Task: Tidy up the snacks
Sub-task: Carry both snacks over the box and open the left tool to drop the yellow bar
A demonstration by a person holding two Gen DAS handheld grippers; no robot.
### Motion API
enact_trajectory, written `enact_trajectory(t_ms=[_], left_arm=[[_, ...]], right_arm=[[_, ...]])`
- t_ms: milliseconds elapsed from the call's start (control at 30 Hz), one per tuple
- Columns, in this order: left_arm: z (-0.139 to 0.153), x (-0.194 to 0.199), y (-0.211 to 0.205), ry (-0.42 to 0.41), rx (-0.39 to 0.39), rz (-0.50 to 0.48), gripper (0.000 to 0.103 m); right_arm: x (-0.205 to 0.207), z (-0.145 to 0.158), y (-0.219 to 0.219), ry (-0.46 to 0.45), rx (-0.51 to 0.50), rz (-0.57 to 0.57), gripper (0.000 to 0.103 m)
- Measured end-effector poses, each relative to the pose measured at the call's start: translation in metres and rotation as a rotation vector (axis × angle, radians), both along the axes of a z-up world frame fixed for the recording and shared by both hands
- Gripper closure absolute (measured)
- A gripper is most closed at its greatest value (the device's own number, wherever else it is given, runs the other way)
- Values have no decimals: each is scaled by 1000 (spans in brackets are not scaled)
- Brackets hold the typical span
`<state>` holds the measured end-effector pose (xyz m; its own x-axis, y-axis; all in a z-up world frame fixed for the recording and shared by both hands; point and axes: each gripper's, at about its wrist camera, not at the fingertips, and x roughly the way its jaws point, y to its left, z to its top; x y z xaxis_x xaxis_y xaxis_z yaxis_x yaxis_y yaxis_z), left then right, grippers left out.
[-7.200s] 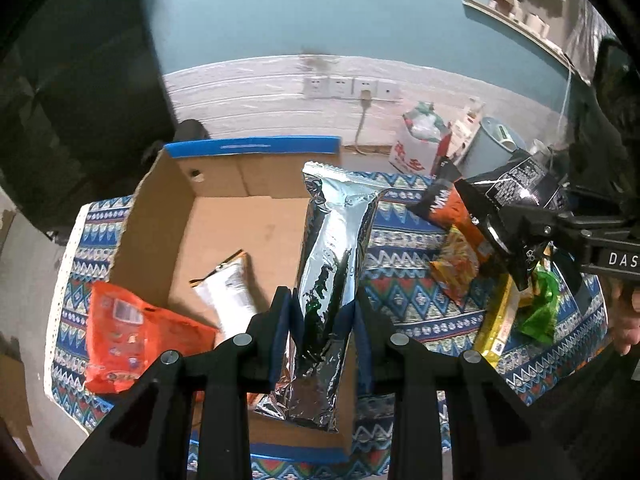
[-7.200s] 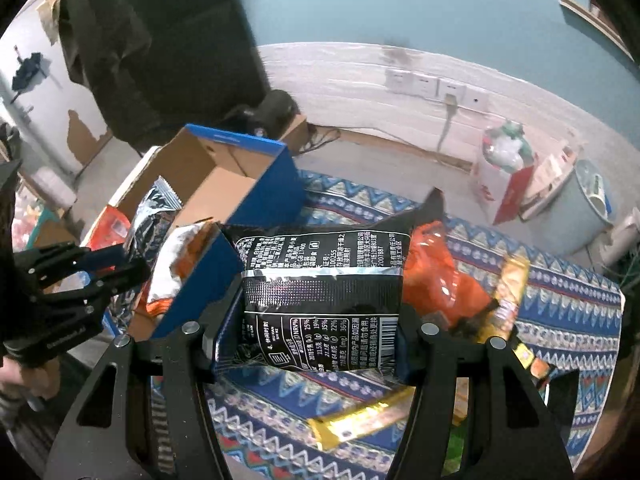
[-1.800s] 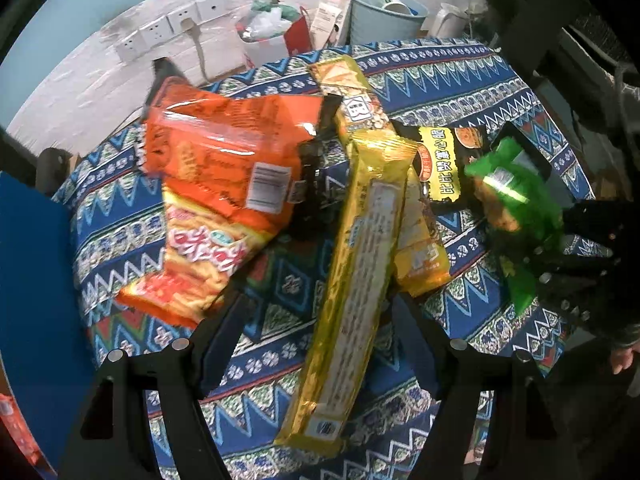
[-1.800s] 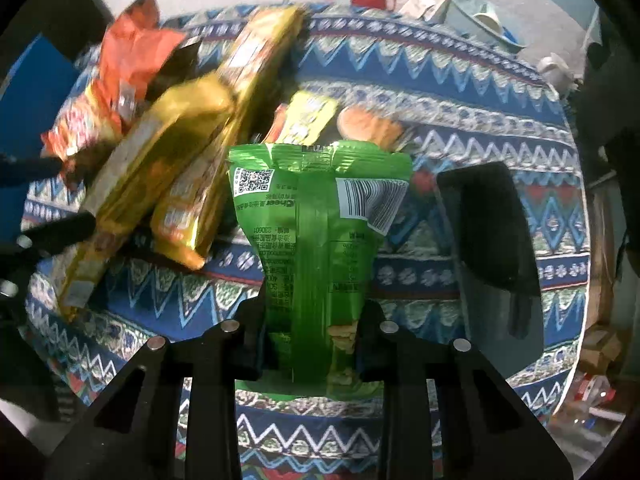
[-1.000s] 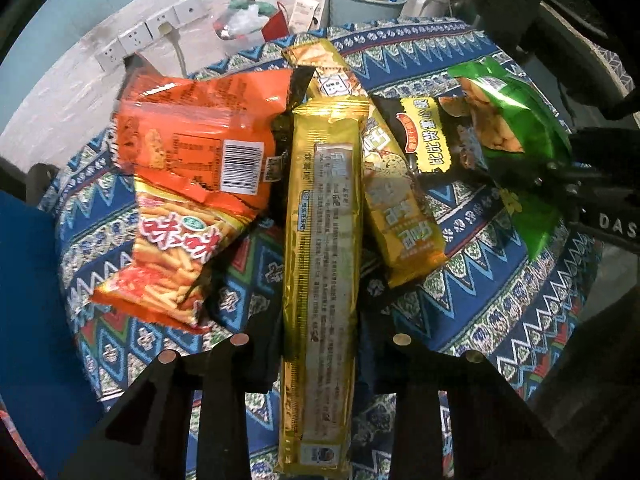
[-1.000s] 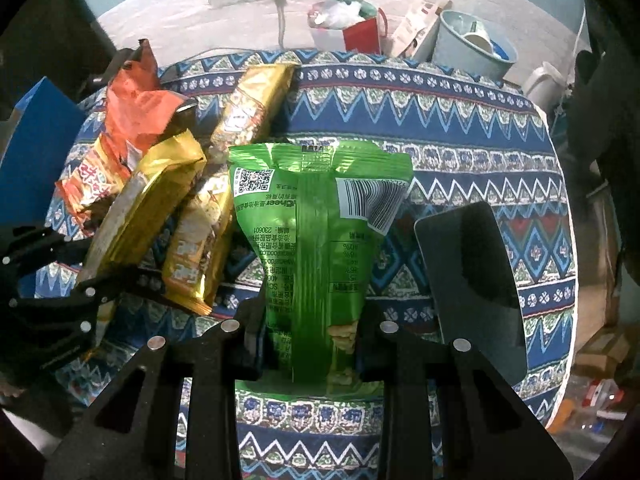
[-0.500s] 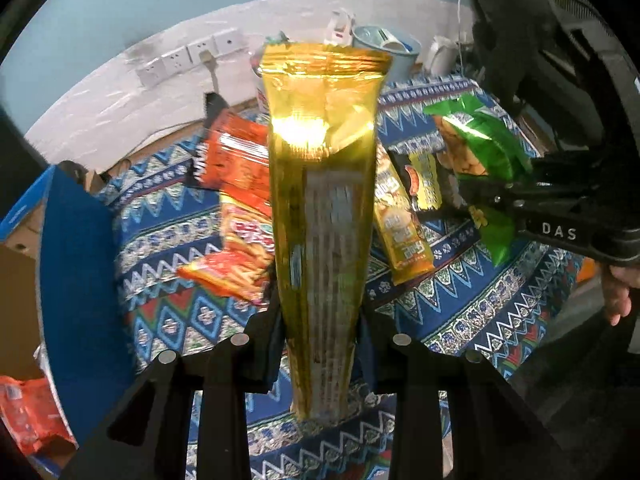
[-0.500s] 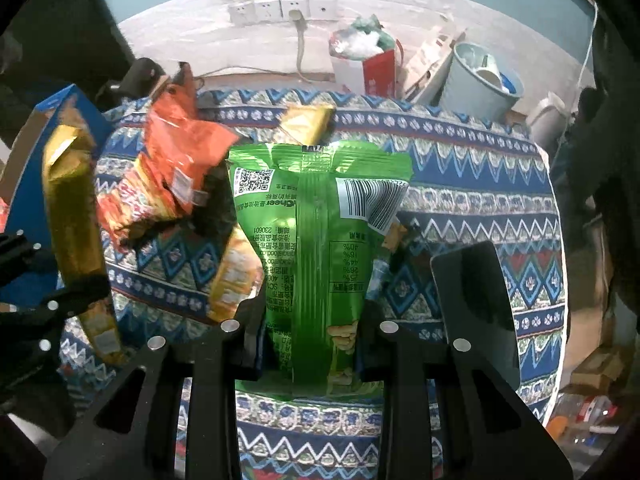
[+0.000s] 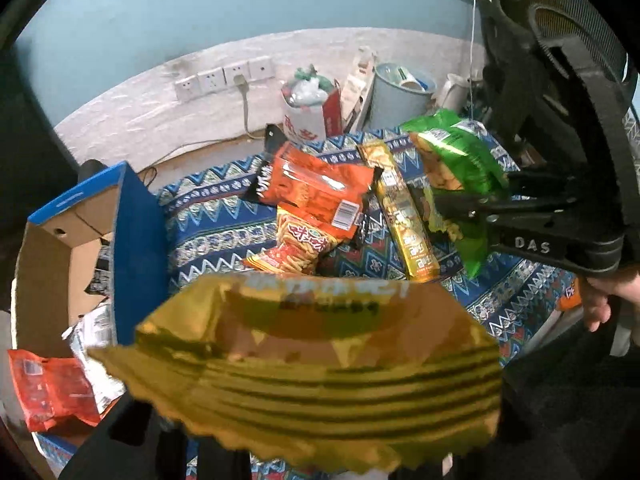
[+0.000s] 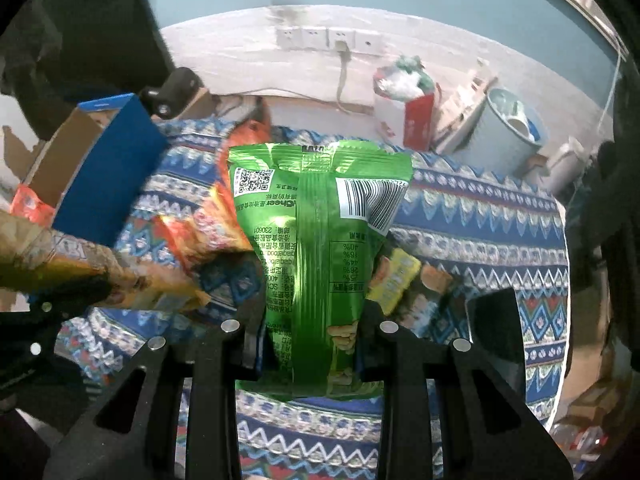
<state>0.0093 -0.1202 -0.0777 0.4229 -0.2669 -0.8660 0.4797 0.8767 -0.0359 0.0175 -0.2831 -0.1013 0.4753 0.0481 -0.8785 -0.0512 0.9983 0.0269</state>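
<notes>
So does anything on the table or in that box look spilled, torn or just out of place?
Nothing looks spilled or torn. The orange bags and a gold packet lie overlapping in a loose heap on the patterned cloth, not yet in the cardboard box. A black slab near the cloth's edge is no snack.

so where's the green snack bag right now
The green snack bag is clamped in the right gripper, above the patterned tablecloth; in the left wrist view it's at the right, beside the narrow gold packet.
</notes>
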Motion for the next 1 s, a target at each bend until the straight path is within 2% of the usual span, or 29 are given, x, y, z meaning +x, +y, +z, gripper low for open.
enact_trajectory(t_ms=[500,1000], left_arm=[[50,-13,58,-114,-82,67,72],[76,-2,143,-178,-153,240,72]], right_arm=[[13,31,61,-60,24,103,74],[39,51,115,-95,40,170,74]])
